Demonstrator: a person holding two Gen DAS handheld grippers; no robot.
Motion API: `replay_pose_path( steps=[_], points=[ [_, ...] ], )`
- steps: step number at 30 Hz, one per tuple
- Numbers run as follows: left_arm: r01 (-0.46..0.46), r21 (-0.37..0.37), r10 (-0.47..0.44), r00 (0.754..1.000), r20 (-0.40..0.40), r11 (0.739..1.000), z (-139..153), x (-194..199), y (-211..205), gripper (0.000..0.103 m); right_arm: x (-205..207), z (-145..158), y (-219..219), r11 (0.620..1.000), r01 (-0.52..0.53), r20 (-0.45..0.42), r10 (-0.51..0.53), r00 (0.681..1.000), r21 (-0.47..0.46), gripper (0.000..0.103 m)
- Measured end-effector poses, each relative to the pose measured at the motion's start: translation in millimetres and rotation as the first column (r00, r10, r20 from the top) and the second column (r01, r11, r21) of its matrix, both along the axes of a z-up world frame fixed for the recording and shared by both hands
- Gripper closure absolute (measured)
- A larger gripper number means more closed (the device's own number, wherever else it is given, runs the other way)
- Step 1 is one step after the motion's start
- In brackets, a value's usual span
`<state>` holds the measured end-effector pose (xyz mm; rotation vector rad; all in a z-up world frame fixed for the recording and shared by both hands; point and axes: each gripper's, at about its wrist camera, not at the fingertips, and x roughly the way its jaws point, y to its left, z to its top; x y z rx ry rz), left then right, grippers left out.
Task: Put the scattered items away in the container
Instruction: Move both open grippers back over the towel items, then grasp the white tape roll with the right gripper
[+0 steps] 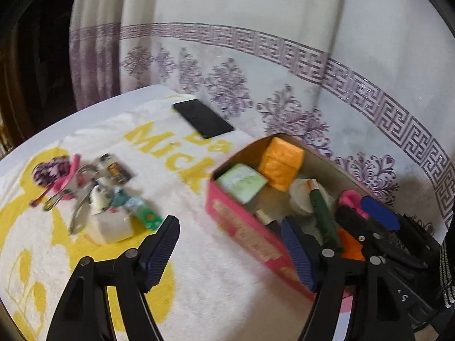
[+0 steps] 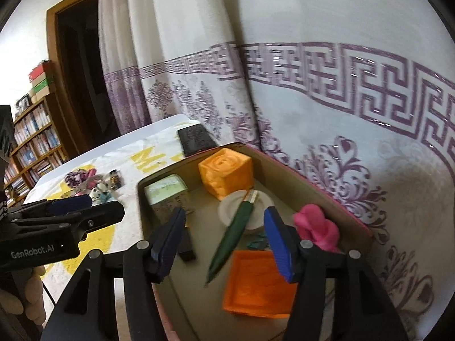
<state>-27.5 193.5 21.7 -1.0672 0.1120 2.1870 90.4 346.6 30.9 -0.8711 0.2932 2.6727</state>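
Note:
A pink cardboard box (image 1: 241,227) (image 2: 312,182) holds an orange cube (image 1: 280,163) (image 2: 226,172), a green-white pack (image 1: 241,182), a green pen (image 2: 231,237), a white lid (image 2: 241,207), a pink figure (image 2: 315,227) and an orange tray (image 2: 256,281). Scattered items lie left of it on the towel: a white block (image 1: 109,226), a green tube (image 1: 143,213), metal clips (image 1: 74,196), a purple pom-pom (image 1: 49,170). My left gripper (image 1: 233,253) is open and empty over the towel beside the box's near wall. My right gripper (image 2: 224,244) is open and empty above the box.
A black phone (image 1: 203,118) (image 2: 196,139) lies at the table's far edge. A white and yellow towel (image 1: 182,227) covers the table. A white and purple curtain (image 1: 284,56) hangs right behind the box. A bookshelf (image 2: 31,142) and a doorway stand at the far left.

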Motion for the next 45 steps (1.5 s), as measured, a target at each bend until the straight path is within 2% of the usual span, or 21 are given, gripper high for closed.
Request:
replay_pose_path(
  steps=[7,14,25,27,29,36,38,40,45],
  points=[
    [-0.144,-0.009,0.144,0.989,0.019,0.99,-12.9,-20.1,-67.4,0.028,-16.1,0.4,-37.6,0.995,-0.1,0.007,0.1,0.995,0.013,0.036],
    [-0.305,-0.015,0.305,0.951,0.049,0.952,-27.0,-41.0,-138.9,0.028,-41.0,-3.4,-85.2,0.973,-0.231,0.03,0.231,0.973,0.014,0.036],
    [-0.366,-0.016,0.366,0.927,0.087,0.931,-46.7,-53.8,-180.7,0.028,-97.8,-27.4,-141.7,0.918,-0.388,0.111,0.395,0.912,-0.079,0.036],
    [-0.38,-0.013,0.38,0.92,0.102,0.925,-50.4,-56.2,-186.3,0.028,-111.4,-31.9,-148.8,0.906,-0.412,0.123,0.421,0.899,-0.093,0.033],
    [-0.391,-0.012,0.39,0.914,0.113,0.92,-52.8,-58.0,-190.4,0.028,-126.5,-38.0,-152.4,0.905,-0.414,0.137,0.424,0.895,-0.099,0.028],
    [-0.403,-0.027,0.403,0.906,0.131,0.915,-61.4,-63.4,-193.8,0.028,-168.4,-58.1,-154.6,0.906,-0.398,0.179,0.42,0.89,-0.146,0.028],
    [-0.402,-0.036,0.403,0.905,0.136,0.915,-64.5,-64.7,-193.3,0.028,-176.3,-66.7,-155.6,0.904,-0.399,0.194,0.424,0.885,-0.154,0.031],
    [-0.401,-0.043,0.403,0.905,0.137,0.915,-66.7,-65.5,-192.8,0.028,-179.5,-73.9,-156.2,0.899,-0.404,0.207,0.433,0.877,-0.169,0.055],
    [-0.397,-0.064,0.402,0.906,0.131,0.916,-71.3,-68.6,-188.4,0.028,-174.9,-76.2,-152.2,0.893,-0.408,0.183,0.441,0.879,-0.19,0.058]
  ],
)
